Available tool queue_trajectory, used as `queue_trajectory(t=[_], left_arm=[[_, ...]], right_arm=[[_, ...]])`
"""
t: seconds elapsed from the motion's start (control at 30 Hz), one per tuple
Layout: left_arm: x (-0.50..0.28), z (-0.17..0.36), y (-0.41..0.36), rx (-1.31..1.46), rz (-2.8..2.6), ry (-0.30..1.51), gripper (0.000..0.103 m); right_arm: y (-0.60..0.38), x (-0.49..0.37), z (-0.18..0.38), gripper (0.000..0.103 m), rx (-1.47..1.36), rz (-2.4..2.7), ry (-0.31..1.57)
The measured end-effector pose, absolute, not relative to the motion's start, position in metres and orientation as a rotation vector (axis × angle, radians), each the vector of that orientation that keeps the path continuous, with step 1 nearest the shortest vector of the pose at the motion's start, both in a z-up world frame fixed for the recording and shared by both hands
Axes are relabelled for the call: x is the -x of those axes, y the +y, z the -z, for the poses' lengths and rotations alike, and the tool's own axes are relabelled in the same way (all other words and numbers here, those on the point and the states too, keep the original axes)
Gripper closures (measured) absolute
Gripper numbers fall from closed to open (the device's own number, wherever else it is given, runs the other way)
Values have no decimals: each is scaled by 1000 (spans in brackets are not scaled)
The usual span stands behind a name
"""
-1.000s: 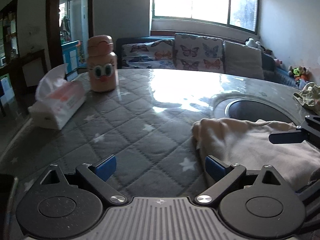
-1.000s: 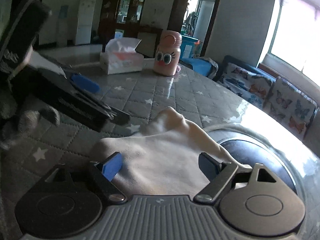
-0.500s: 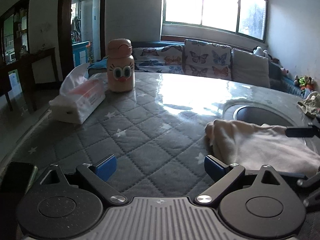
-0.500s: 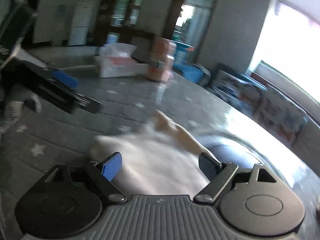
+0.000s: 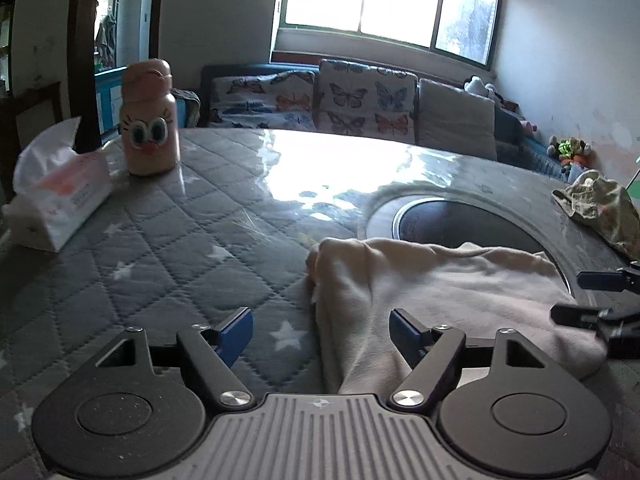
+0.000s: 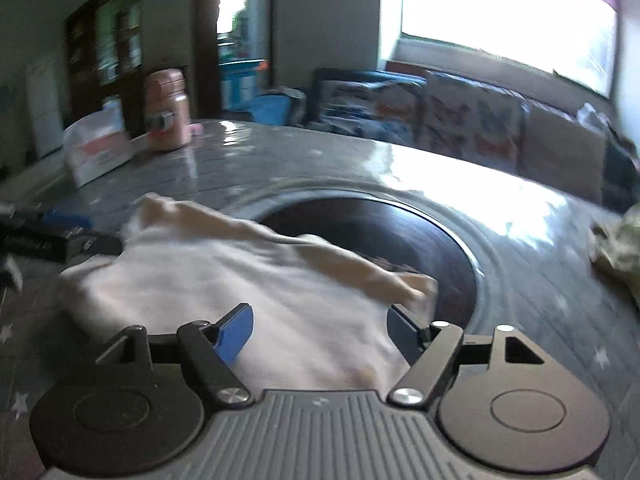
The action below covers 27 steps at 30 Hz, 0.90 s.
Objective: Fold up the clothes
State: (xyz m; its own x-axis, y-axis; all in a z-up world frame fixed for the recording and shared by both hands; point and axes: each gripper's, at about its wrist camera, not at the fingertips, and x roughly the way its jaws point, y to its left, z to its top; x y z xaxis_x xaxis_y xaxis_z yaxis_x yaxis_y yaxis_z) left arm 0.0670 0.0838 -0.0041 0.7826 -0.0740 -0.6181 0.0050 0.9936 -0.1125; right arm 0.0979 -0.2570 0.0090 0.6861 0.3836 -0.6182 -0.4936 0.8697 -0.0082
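Cream cotton garment [image 5: 432,280] lies bunched on the grey quilted table cover [image 5: 160,240], its far edge draped over the rim of the round dark inset [image 5: 460,220] in the table. Both my grippers are down at its near edge, so I judge the step as taking hold of the cloth for a fold, not yet gripped

Left gripper [image 5: 320,328]: jaws have just been closing but stand apart; the garment's left edge runs up between the blue pads [image 5: 236,332], neither pad visibly pressing on it. Right gripper [image 6: 318,330]: jaws have also just been closing, cloth spreads between them, left pad over the fabric, right pad at the garment's right corner beside the inset; picture is motion-blurred, no clamp on the cloth that I can see, so I call it open

In the left wrist view my right gripper's fingers show at the far right edge, by the cloth's right side

Next move, my judgement: finish closing each pair on its own edge, catch all the layers, then lift and carry the near edge over toward the far one. Risk: loose folds slip out, or the far part sags into the inset

Tissue box [image 5: 56,200] and pink cartoon-eyed bottle [image 5: 148,120] stand well apart at the far left; a camouflage cloth [image 5: 600,212] sits far right, untouched
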Motion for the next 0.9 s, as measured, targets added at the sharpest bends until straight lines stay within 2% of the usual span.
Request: queue_trajectory(t=[0.23,0.33,0.43,0.5,0.57,0.67,0.73,0.77,0.83,0.9], left_arm=[[-73,12,82,124,41,702,26],[-74,12,84,136,44,710,26],[-76,12,84,148,49,715,28],[-77,12,83,154,53,717,34],[-78,11,80,157,66,718,40],[-79,10,77,163,79,721,42],[-80,10,76,172,89,721,49],[-80,10,76,182,99,723,56],[-81,9,76,197,112,728,61],[-81,8,77,209,122,730,71]], right_arm=[[-288,-128,7,29,6,-438,742],[-295,-135,14,38,-33,-443,774],[-297,-137,17,40,-56,-449,770],[-297,-136,18,51,-62,-452,768],[-296,-135,18,55,-60,-458,767],[-294,-136,18,67,-68,-471,773],[-294,-137,18,75,-84,-474,780],[-294,-136,18,78,-88,-473,778],[-295,-136,18,82,-95,-469,774],[-296,-135,16,86,-110,-470,775]])
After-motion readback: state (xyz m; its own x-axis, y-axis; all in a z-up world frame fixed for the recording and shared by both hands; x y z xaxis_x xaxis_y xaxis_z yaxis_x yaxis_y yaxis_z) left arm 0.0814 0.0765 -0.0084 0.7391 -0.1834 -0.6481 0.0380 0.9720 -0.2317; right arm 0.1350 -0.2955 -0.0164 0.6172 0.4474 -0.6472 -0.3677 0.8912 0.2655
